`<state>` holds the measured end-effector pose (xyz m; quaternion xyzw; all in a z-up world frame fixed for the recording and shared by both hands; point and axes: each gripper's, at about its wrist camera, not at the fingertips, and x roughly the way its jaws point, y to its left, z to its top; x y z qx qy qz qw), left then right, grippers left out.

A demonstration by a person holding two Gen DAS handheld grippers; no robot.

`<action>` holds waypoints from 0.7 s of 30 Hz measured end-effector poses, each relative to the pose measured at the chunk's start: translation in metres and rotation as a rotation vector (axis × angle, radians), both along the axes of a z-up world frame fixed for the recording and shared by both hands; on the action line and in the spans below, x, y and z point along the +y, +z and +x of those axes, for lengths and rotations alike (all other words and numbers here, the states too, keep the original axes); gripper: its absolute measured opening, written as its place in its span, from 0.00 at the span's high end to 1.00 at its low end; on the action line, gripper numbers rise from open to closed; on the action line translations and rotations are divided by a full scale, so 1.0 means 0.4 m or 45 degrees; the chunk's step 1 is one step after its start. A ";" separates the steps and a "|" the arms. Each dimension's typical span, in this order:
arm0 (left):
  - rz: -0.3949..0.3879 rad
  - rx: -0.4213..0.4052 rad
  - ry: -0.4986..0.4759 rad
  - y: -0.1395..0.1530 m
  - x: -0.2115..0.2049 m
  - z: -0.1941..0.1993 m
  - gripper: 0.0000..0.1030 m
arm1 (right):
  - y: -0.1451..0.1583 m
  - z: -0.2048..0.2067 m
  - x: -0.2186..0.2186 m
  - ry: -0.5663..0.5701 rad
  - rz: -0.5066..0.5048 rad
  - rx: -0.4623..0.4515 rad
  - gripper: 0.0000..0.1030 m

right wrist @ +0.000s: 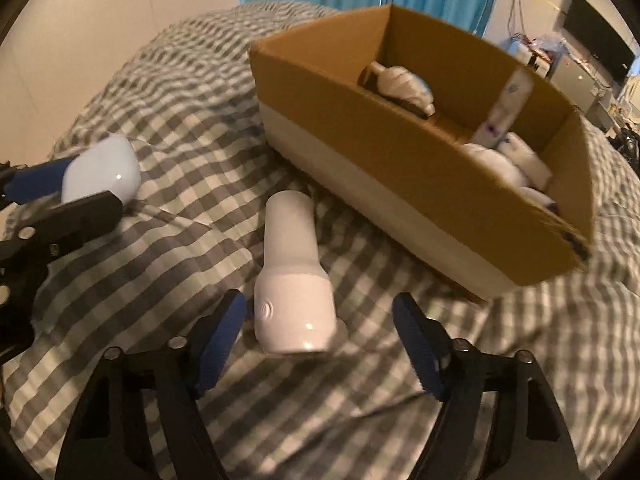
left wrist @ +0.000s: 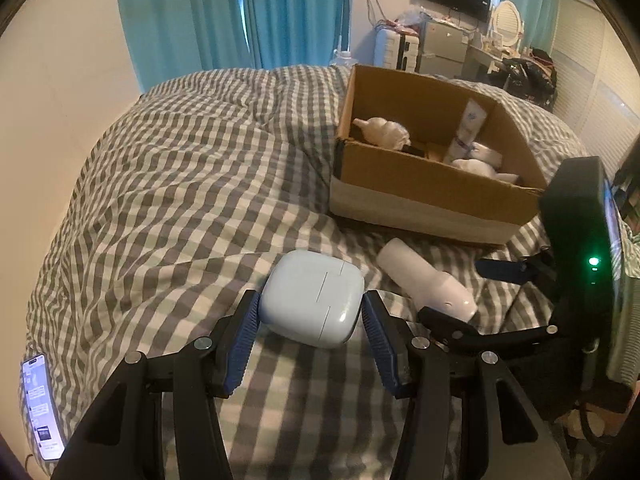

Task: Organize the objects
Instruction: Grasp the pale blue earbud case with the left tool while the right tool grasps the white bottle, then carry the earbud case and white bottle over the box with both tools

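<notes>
1. On the checkered bedspread [left wrist: 180, 184], we're working both grippers side by side, just in front of the cardboard box [left wrist: 424, 188].
2. We're bracketing the pale blue earbud case [left wrist: 314, 304] with the left gripper [left wrist: 311, 312]: the blue pads are sitting right at its two sides, contact looking likely but firm clamping not confirmable from either view. The case is resting on the bedspread.
3. We're holding the right gripper [right wrist: 320, 320] spread wide around the cap end of the white bottle [right wrist: 290, 276]. The left finger is just beside the cap; the right one is standing clear of it.
4. The bottle is lying on its side on the bedspread, base pointing at the box, between the case and the box's near wall.
5. We're seeing the box sitting farther back on the bed, holding several white items and one upright white tube [left wrist: 470, 124] leaning on the inner divider.
6. A phone [left wrist: 42, 406] with its screen lit is lying at the bed's near left edge.
</notes>
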<state>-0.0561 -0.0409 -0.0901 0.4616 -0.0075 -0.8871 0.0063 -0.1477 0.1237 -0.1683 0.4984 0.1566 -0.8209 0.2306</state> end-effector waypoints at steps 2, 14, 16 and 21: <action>0.008 -0.016 -0.003 -0.012 -0.004 -0.007 0.49 | -0.017 -0.015 -0.017 0.014 0.006 -0.021 0.37; 0.003 -0.040 -0.015 -0.018 0.003 -0.002 0.48 | -0.029 -0.018 -0.043 0.047 0.008 -0.041 0.58; 0.001 -0.031 -0.017 -0.007 0.007 0.008 0.48 | -0.016 -0.007 -0.030 0.032 -0.001 -0.031 0.58; -0.010 -0.007 -0.024 0.019 0.020 0.032 0.48 | 0.026 0.031 0.002 0.005 -0.022 0.004 0.58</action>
